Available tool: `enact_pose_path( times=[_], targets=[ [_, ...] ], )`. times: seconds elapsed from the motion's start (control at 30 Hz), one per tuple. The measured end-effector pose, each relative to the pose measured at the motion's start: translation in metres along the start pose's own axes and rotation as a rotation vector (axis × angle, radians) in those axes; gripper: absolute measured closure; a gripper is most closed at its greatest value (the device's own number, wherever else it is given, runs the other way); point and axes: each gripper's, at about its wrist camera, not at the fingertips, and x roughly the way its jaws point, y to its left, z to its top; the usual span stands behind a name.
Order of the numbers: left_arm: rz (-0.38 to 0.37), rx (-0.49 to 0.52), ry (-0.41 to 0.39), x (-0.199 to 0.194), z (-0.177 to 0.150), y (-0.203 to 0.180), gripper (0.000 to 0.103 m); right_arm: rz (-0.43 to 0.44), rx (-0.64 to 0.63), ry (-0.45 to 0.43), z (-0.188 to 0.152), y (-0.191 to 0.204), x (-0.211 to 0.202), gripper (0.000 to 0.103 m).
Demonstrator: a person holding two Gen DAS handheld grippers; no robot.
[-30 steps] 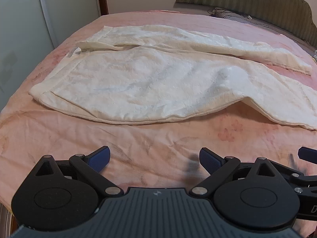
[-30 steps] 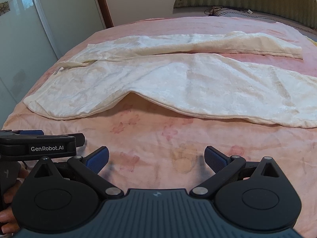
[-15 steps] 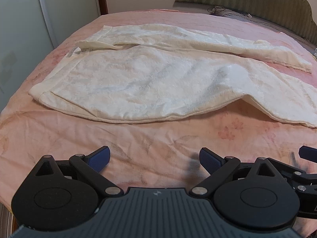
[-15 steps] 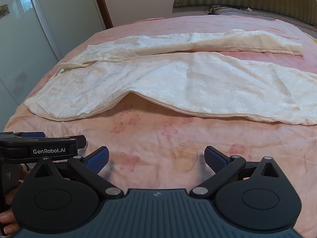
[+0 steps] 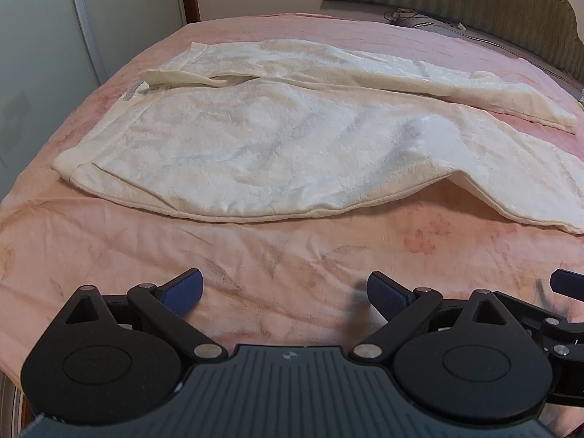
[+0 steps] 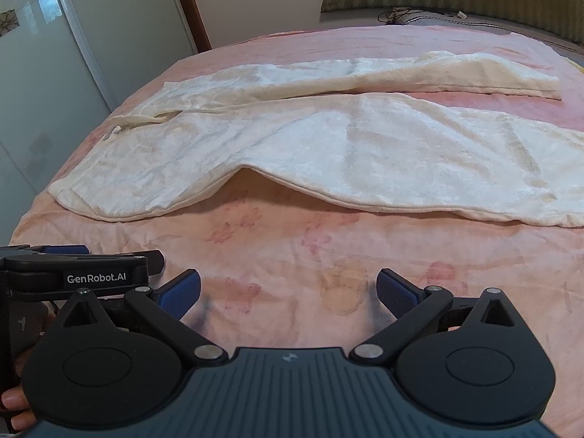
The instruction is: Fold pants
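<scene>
1. Left wrist view: the cream, fuzzy-textured pants are seen spread flat on the pink floral bedspread, waistband at the left and both legs running off to the right. The left gripper is held with its blue-padded jaws spread wide and nothing between them, low over bare bedspread on the near side of the garment and well apart from its near edge. A blue tip of the other gripper is glimpsed at the right border

2. Right wrist view: the same pants are shown lying across the bed, the far leg narrow and straight, the near leg broad with a raised hump along its near edge. The right gripper is likewise held spread and empty, short of the cloth

3. No fold is judged to be started; the approach is in hand. Next, the near edge would need to be reached and pinched, probably at waistband and leg, so the near leg can be carried over the far one
</scene>
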Motion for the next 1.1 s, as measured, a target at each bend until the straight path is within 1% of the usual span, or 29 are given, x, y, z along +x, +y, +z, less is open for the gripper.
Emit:
enact_pose_path(
  times=[0.2, 0.3, 0.4, 0.43, 0.5, 0.53, 0.6, 0.7, 0.77, 0.83, 0.87, 0.97, 1.0, 1.1],
  targets=[
    [-0.005, 0.002, 0.004, 0.000, 0.001, 0.000, 0.005, 0.006, -0.001, 0.001, 0.000, 0.001, 0.000, 0.000],
    [-0.013, -0.001, -0.021, -0.003, 0.005, 0.003, 0.005, 0.029, -0.001, -0.024, 0.006, 0.000, -0.005, 0.000],
    [0.000, 0.014, -0.067, -0.008, 0.015, 0.007, 0.005, 0.096, -0.047, -0.102, 0.022, -0.001, -0.016, 0.000],
    [0.008, 0.021, -0.079, -0.009, 0.019, 0.008, 0.005, 0.131, -0.077, -0.139, 0.031, -0.001, -0.020, 0.000],
    [0.019, 0.034, -0.090, -0.007, 0.029, 0.013, 0.005, 0.193, -0.141, -0.184, 0.048, 0.001, -0.020, 0.000],
    [0.024, 0.036, -0.094, -0.006, 0.035, 0.016, 0.005, 0.227, -0.171, -0.193, 0.059, 0.002, -0.017, 0.000],
    [0.045, 0.033, -0.107, -0.002, 0.047, 0.026, 0.005, 0.246, -0.197, -0.179, 0.083, 0.005, -0.005, 0.000],
    [0.066, 0.012, -0.104, 0.010, 0.067, 0.044, 0.005, 0.236, -0.269, -0.169, 0.123, 0.014, 0.019, 0.000],
    [0.079, -0.010, -0.097, 0.019, 0.081, 0.057, 0.005, 0.215, -0.348, -0.164, 0.155, 0.022, 0.044, 0.000],
    [0.095, -0.027, -0.094, 0.028, 0.095, 0.069, 0.005, 0.214, -0.385, -0.150, 0.184, 0.028, 0.071, 0.000],
    [0.102, -0.032, -0.094, 0.033, 0.101, 0.074, 0.005, 0.256, -0.398, -0.125, 0.202, 0.030, 0.090, 0.000],
    [0.110, -0.047, -0.090, 0.045, 0.120, 0.086, 0.005, 0.425, -0.406, -0.047, 0.246, 0.031, 0.149, 0.000],
    [0.110, -0.048, -0.090, 0.050, 0.127, 0.089, 0.005, 0.443, -0.403, -0.015, 0.258, 0.033, 0.168, 0.000],
    [0.119, -0.041, -0.093, 0.063, 0.145, 0.096, 0.005, 0.408, -0.407, 0.040, 0.290, 0.041, 0.222, 0.000]
  ],
)
